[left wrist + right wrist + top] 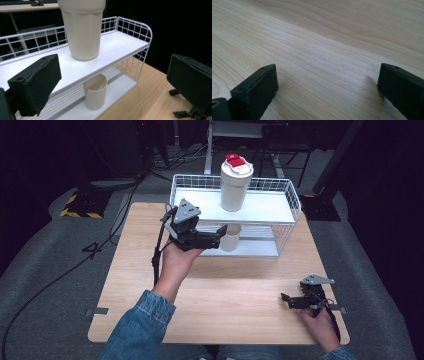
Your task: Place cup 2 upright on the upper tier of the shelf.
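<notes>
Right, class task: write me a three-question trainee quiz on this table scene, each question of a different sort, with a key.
1. True or false: the small cup stands on the top shelf of the wire rack.
2. What colour is the lid on the tall tumbler?
3. The left tongs are: A) shut on the small cup, B) open, pointing at the small cup, C) lying on the table.

Key:
1. False; it stands on the lower shelf, under the tumbler.
2. Red and white.
3. B; in the left gripper view the cup sits apart, between the spread jaws.
</notes>
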